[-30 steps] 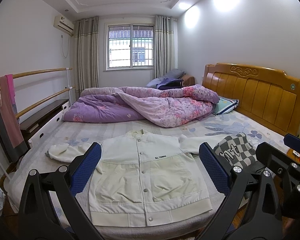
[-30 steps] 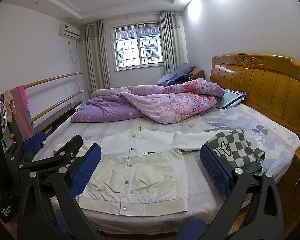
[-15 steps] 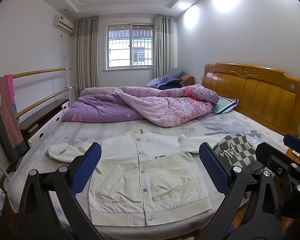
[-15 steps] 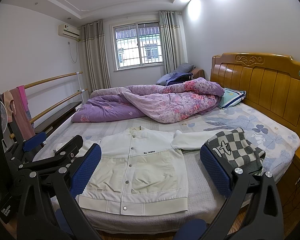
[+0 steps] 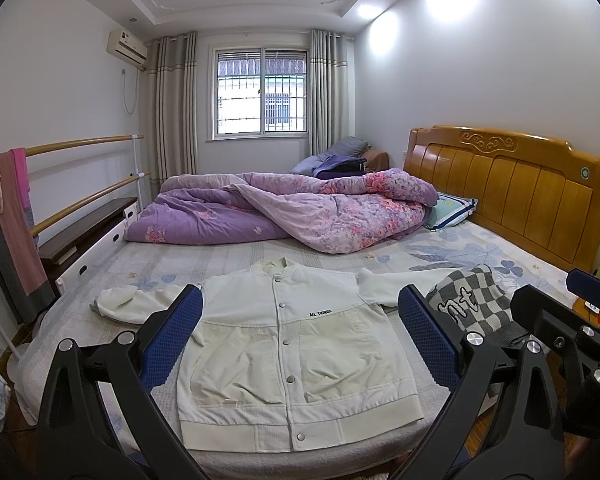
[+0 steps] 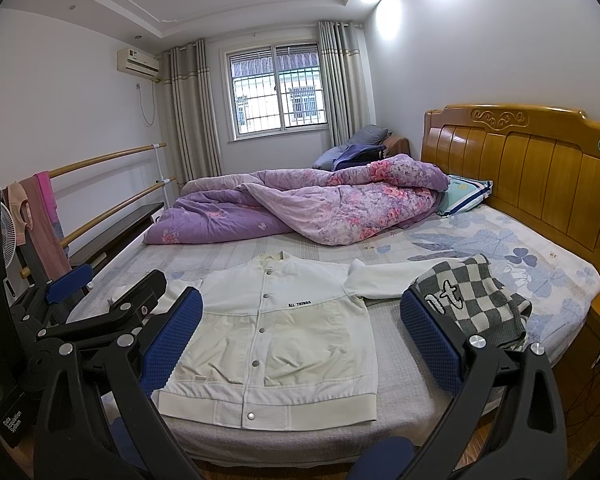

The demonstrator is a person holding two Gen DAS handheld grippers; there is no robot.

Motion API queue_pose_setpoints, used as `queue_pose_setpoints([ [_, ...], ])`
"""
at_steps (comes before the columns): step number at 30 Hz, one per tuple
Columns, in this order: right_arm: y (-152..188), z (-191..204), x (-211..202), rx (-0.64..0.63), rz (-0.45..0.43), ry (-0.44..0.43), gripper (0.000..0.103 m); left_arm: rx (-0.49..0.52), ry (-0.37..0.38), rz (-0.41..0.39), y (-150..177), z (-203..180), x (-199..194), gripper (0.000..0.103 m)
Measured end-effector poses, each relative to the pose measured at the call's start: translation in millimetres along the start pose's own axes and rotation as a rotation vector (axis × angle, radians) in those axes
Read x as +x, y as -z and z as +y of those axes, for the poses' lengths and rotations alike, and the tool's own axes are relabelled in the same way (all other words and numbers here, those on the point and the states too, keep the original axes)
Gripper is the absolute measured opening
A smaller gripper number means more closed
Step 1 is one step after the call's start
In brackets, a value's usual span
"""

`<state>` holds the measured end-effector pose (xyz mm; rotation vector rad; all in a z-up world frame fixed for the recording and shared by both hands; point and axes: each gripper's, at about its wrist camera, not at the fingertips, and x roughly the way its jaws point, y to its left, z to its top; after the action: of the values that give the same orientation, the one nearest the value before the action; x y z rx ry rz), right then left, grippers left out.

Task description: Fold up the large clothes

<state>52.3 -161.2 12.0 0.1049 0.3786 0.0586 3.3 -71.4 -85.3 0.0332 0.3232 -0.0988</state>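
A white button-up jacket (image 5: 288, 344) lies flat and face up near the bed's front edge, sleeves spread out; it also shows in the right wrist view (image 6: 276, 328). My left gripper (image 5: 300, 332) is open and empty, held above the near bed edge in front of the jacket. My right gripper (image 6: 300, 332) is open and empty, to the right of the left one. The right gripper shows at the right edge of the left wrist view (image 5: 572, 316).
A grey-and-white checkered garment (image 5: 472, 304) lies on the jacket's right sleeve; it also shows in the right wrist view (image 6: 472, 304). A purple quilt (image 5: 284, 212) is bunched at the far side. A wooden headboard (image 5: 512, 188) stands on the right. A rail with hanging clothes (image 5: 12, 216) is on the left.
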Motion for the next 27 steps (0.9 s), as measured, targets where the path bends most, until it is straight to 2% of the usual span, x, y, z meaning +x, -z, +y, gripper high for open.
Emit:
queue_pose_setpoints([
  [27, 1.4, 3.3, -0.9, 0.004, 0.003, 0.002, 0.095, 0.005, -0.015, -0.002, 3.2, 3.9, -0.2, 0.098],
])
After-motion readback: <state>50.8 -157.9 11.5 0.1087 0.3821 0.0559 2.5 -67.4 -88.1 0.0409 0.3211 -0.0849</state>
